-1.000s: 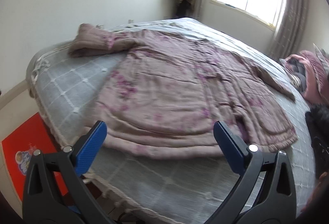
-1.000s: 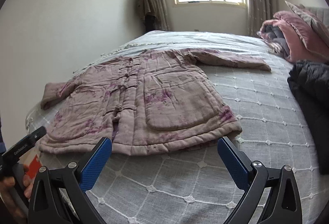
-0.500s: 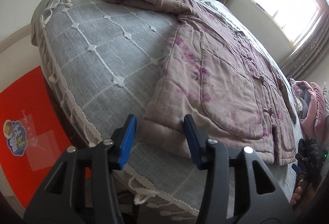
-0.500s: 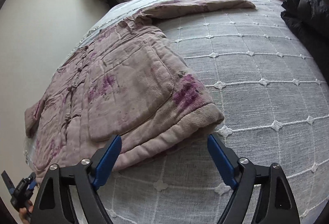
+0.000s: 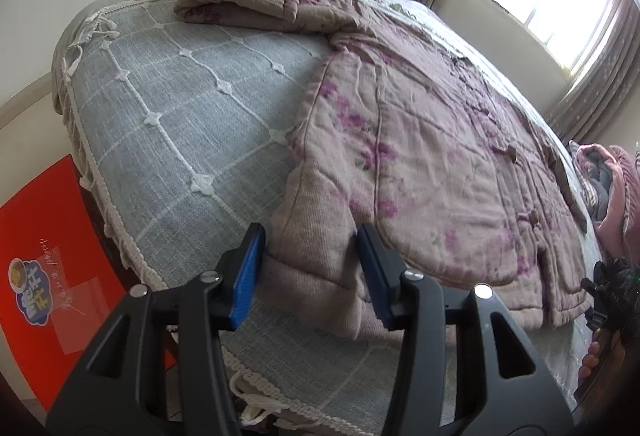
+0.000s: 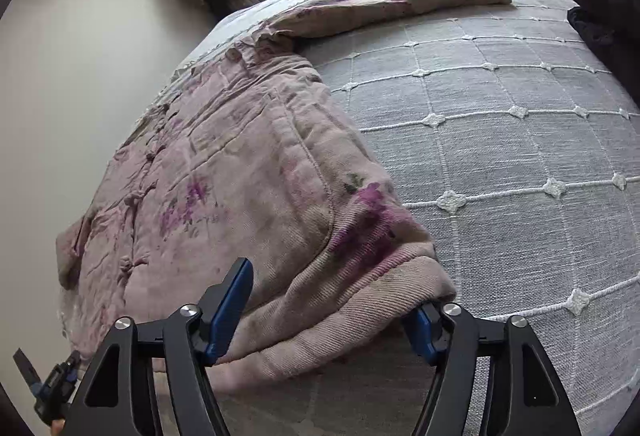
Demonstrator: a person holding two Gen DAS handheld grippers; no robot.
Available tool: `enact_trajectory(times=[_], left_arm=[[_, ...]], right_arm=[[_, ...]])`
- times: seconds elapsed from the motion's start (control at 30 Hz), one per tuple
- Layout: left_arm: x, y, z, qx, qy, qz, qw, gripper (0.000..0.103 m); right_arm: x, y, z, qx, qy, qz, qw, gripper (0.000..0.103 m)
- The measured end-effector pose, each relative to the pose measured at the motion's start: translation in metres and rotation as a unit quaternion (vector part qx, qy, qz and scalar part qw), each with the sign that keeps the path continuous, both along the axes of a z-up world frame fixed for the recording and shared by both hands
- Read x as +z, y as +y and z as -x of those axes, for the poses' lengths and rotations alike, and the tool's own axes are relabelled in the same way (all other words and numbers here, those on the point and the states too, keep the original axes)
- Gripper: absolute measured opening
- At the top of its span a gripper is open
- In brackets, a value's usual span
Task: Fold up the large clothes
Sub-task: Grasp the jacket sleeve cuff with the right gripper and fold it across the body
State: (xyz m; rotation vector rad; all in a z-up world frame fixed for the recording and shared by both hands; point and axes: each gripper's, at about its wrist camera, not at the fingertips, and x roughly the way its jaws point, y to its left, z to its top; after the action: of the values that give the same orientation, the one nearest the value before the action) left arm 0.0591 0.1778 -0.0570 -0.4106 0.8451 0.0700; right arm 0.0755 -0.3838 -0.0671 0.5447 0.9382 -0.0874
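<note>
A padded pink-mauve floral jacket [image 5: 420, 140] lies spread flat on the grey quilted bed [image 5: 168, 108], sleeves out to both sides. My left gripper [image 5: 310, 260] is half open, its blue pads astride the jacket's left hem corner [image 5: 316, 248] without pinching it. In the right wrist view the jacket [image 6: 240, 172] fills the left half. My right gripper [image 6: 328, 312] is open wide around the right hem corner [image 6: 384, 276], which lies between the fingers; the right fingertip is partly hidden under the cloth.
A red box [image 5: 44, 260] stands on the floor left of the bed. Folded pink bedding [image 5: 616, 188] and a dark garment [image 6: 600, 12] lie on the bed's right side. The bed's fringed edge [image 5: 132, 252] is just below the left gripper.
Both grippers have moved down and forward to the jacket's hem corners. The left jaws have narrowed from wide open; the right jaws have narrowed slightly and now hold the corner between them.
</note>
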Motion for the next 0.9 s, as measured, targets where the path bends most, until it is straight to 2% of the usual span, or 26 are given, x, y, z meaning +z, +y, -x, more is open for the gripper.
enact_trajectory(times=[0.03,0.07,0.1,0.13,0.17,0.23,0.33,0.4,0.43,0.5,0.6,0.7,0.77,0.83,0.9], left_arm=[[0.0,-0.001,-0.001,0.001,0.0,-0.001,1.0,0.05],[-0.001,-0.002,-0.002,0.001,0.005,-0.006,1.0,0.05],[-0.003,-0.003,-0.005,0.001,0.009,-0.01,0.9999,0.049],[-0.005,-0.004,-0.006,-0.001,0.016,-0.014,0.9998,0.041],[-0.007,-0.004,-0.008,-0.001,0.021,-0.016,0.9997,0.034],[-0.006,-0.003,-0.007,-0.002,0.016,-0.008,0.9998,0.025],[0.019,-0.003,0.012,-0.009,-0.031,0.0,0.9995,0.023],[0.035,-0.007,0.022,-0.012,-0.055,-0.012,0.9983,0.023],[0.037,-0.009,0.023,-0.013,-0.052,-0.012,0.9985,0.023],[0.035,-0.011,0.019,-0.01,-0.037,-0.022,0.999,0.023],[0.025,-0.007,0.011,-0.003,0.006,-0.016,0.9998,0.029],[0.03,0.002,0.013,0.003,0.019,0.002,0.9998,0.037],[0.046,0.011,0.015,0.011,-0.003,-0.01,0.9999,0.05],[0.062,0.017,0.009,0.022,-0.025,-0.035,0.9988,0.076],[0.07,0.021,-0.008,0.017,-0.029,-0.066,0.9972,0.078]], right_arm=[[0.001,-0.005,0.001,-0.009,-0.002,-0.005,1.0,0.056],[0.001,-0.01,0.002,-0.019,0.0,-0.002,1.0,0.041],[0.0,-0.012,-0.001,-0.024,0.009,0.013,1.0,0.033],[-0.001,-0.012,-0.001,-0.024,0.013,0.033,0.999,0.018],[-0.001,-0.011,-0.001,-0.023,0.014,0.057,0.998,0.013],[0.007,-0.003,-0.002,-0.017,0.007,0.099,0.995,0.008],[0.049,0.017,0.006,-0.018,-0.053,0.198,0.979,0.006],[0.07,0.028,0.012,-0.015,-0.083,0.22,0.972,0.006],[0.071,0.031,0.012,-0.014,-0.081,0.23,0.97,0.006],[0.056,0.037,0.007,-0.001,-0.045,0.261,0.964,0.006],[0.024,0.027,-0.004,0.015,0.022,0.236,0.971,0.007],[0.024,0.012,-0.001,0.024,0.021,0.19,0.981,0.012],[0.036,0.009,0.007,0.027,0.005,0.165,0.986,0.016],[0.047,0.007,0.014,0.023,-0.004,0.153,0.988,0.021],[0.052,0.01,0.023,0.022,0.004,0.154,0.988,0.025]])
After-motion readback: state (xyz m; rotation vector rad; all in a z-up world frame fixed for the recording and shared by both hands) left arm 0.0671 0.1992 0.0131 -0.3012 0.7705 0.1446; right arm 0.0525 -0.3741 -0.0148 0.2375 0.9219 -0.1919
